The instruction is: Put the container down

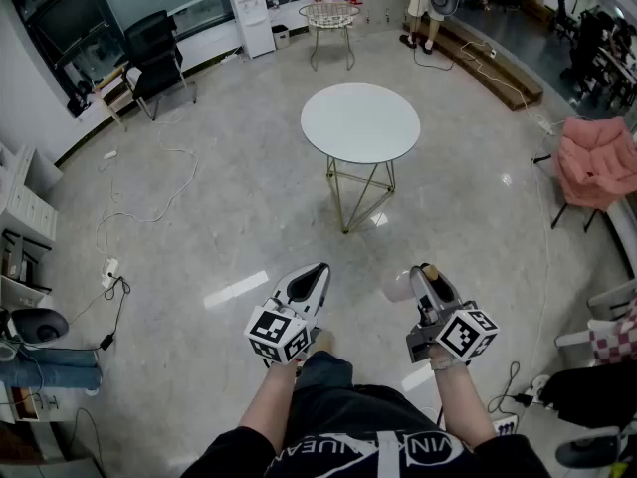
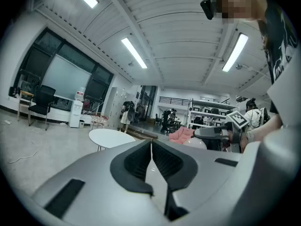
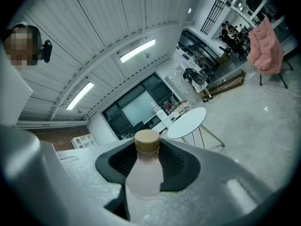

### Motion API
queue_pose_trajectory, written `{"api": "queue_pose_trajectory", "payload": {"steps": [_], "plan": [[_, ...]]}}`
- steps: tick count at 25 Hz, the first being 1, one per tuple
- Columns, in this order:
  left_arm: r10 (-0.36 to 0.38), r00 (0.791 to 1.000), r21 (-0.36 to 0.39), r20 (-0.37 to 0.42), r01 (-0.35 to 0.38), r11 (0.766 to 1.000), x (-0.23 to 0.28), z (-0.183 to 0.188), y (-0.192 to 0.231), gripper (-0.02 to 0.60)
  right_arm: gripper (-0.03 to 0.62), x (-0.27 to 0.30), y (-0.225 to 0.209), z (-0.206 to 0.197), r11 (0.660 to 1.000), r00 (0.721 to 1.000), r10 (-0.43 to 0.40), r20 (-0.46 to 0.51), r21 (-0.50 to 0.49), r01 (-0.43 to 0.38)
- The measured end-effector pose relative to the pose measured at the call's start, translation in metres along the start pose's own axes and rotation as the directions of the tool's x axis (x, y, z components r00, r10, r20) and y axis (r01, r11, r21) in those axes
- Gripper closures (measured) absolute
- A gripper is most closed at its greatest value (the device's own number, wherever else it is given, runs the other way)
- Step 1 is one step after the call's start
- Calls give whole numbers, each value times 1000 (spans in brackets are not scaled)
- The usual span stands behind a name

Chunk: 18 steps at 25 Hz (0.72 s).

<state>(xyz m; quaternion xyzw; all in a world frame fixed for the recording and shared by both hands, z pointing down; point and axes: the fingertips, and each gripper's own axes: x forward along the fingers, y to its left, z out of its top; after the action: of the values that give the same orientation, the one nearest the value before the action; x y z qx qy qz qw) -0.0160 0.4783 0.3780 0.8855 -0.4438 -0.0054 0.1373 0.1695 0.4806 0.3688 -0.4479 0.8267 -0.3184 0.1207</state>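
The container is a frosted, pale pink bottle with a tan cap. It sits between the jaws of my right gripper, whose pads press its sides, with the cap pointing away along the jaws. In the head view the right gripper hangs low in front of the person, over the floor, and the bottle bulges out on its left. My left gripper is beside it, jaws shut with nothing between them. The left gripper view shows the right gripper with the bottle. A round white table stands ahead.
A pink draped chair stands at the right and a black chair at the far left. A wire chair and a white dispenser stand at the back. Cables trail over the grey floor at the left.
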Motion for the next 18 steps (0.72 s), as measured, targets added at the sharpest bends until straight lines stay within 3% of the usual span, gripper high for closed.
{"api": "queue_pose_trajectory", "payload": {"steps": [18], "plan": [[-102, 994, 1, -30, 102, 995, 77, 37, 113, 566, 457, 121, -15, 26, 996, 993, -84, 79, 28, 83]]}}
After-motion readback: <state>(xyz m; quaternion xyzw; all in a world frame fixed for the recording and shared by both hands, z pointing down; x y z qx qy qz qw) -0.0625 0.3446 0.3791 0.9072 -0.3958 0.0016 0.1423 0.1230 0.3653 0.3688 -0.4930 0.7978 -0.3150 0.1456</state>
